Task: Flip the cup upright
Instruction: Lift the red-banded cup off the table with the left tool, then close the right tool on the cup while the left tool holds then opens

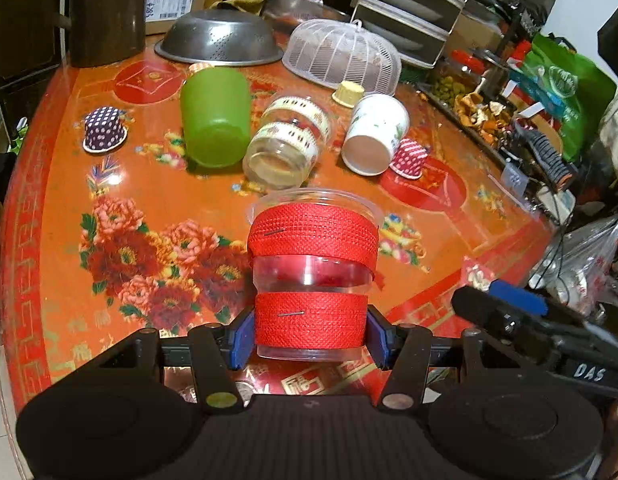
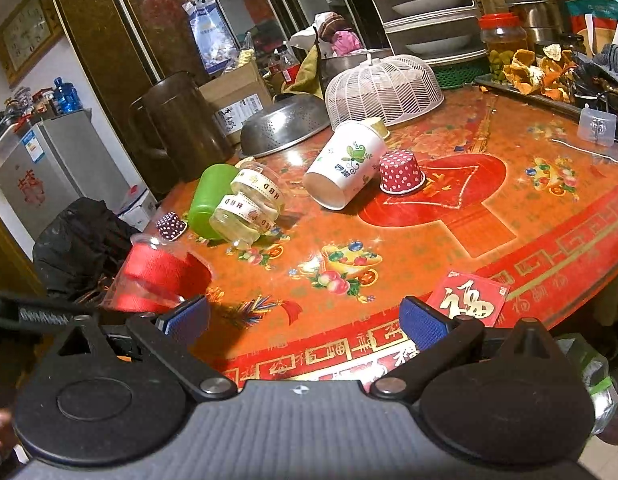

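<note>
Left wrist view shows the left claw clenched on a clear plastic cup wrapped in two red ribbon bands, its blue pads pressing the lower band from both sides; the cup stands with its wide rim upward, at the near edge of the orange flowered bench. Beyond it a green cup, a clear jar with patterned tape and a white paper cup all lie on their sides, the jar touching the green cup. A purple dotted cupcake liner sits mouth-down to the left, and a red dotted liner sits just beside the paper cup. Farther back are a steel colander and a white mesh food cover, both turned over. From the right wrist view, the right claw is released, holding nothing, its pads spread above the bench edge near a red square card.
</note>
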A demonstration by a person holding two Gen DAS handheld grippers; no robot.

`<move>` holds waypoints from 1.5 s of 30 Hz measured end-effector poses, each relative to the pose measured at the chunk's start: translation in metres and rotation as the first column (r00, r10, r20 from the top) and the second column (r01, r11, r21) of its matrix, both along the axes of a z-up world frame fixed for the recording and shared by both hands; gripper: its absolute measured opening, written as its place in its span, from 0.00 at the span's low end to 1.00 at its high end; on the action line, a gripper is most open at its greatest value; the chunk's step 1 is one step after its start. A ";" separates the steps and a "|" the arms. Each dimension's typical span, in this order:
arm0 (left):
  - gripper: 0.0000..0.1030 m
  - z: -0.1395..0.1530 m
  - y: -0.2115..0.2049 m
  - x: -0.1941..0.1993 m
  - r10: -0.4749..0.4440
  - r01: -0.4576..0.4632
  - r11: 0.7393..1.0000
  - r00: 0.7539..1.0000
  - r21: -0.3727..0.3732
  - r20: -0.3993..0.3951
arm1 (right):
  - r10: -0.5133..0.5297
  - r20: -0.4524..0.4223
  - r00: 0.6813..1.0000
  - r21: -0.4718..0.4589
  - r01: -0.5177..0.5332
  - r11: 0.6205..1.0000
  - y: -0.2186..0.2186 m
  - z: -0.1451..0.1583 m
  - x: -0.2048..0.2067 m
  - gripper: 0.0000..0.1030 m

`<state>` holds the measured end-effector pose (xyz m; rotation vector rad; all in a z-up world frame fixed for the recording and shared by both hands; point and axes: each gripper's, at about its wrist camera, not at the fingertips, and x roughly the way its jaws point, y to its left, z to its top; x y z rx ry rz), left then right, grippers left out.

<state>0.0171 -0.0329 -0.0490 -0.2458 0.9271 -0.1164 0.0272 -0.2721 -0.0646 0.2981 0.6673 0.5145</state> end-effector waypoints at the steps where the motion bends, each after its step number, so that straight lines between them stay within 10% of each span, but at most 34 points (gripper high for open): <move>1: 0.57 -0.001 0.000 0.000 0.003 -0.003 1.000 1.000 0.003 0.001 | -0.001 -0.002 1.000 -0.004 0.001 1.000 0.001 0.000 0.000 0.99; 24: 0.57 -0.018 0.016 0.004 0.026 -0.031 0.995 0.998 -0.095 -0.054 | 0.074 -0.176 0.981 0.110 -0.055 0.992 0.026 0.014 0.021 0.99; 39: 0.57 -0.019 0.019 0.003 0.016 -0.021 0.993 0.999 -0.116 -0.048 | 0.210 -0.496 0.843 0.150 -0.155 0.977 0.099 0.013 0.076 0.99; 45: 0.57 -0.021 0.025 0.003 0.005 -0.011 0.990 0.999 -0.142 -0.040 | 0.190 -0.513 0.837 0.086 -0.170 0.982 0.115 0.007 0.088 0.97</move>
